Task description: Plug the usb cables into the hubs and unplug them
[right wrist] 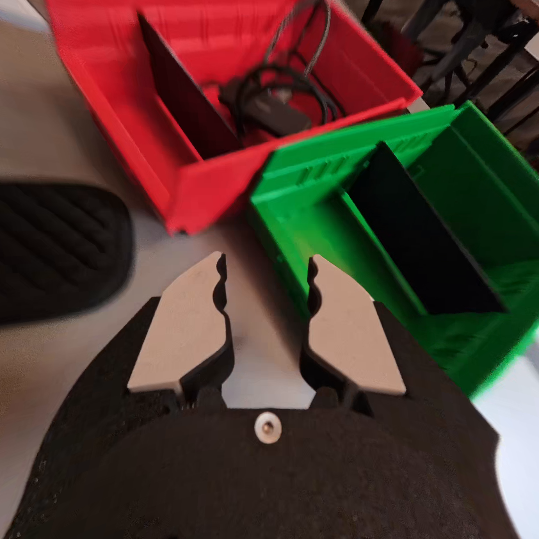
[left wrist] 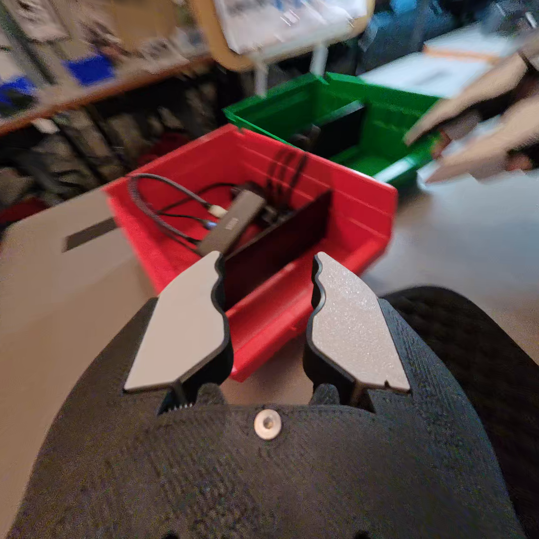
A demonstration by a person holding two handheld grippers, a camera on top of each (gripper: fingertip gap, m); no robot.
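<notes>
Both grippers sit nearest the lens, empty, fingers spread: left gripper [left wrist: 267, 258] hovers at the near rim of the red bin [left wrist: 376, 201], right gripper [right wrist: 266, 259] over bare table [right wrist: 58, 364] short of both bins. Hub [left wrist: 233, 217], a slim dark-grey bar, lies in the red bin's compartment left of the black divider [left wrist: 280, 233], seen from the left wrist. Its long axis runs roughly parallel to the divider, near end just beyond the left finger [left wrist: 180, 320] tip. Judgement: left gripper is clearly nearer; the hub lies ahead and slightly left of its gap. Black cables [left wrist: 163, 201] loop around the hub in that compartment; a pale connector [left wrist: 217, 210] rests at its side, whether seated or not I cannot tell through the blur. Beyond the red bin's far corner stands a green bin [left wrist: 335, 96], with its own dark divider.
</notes>
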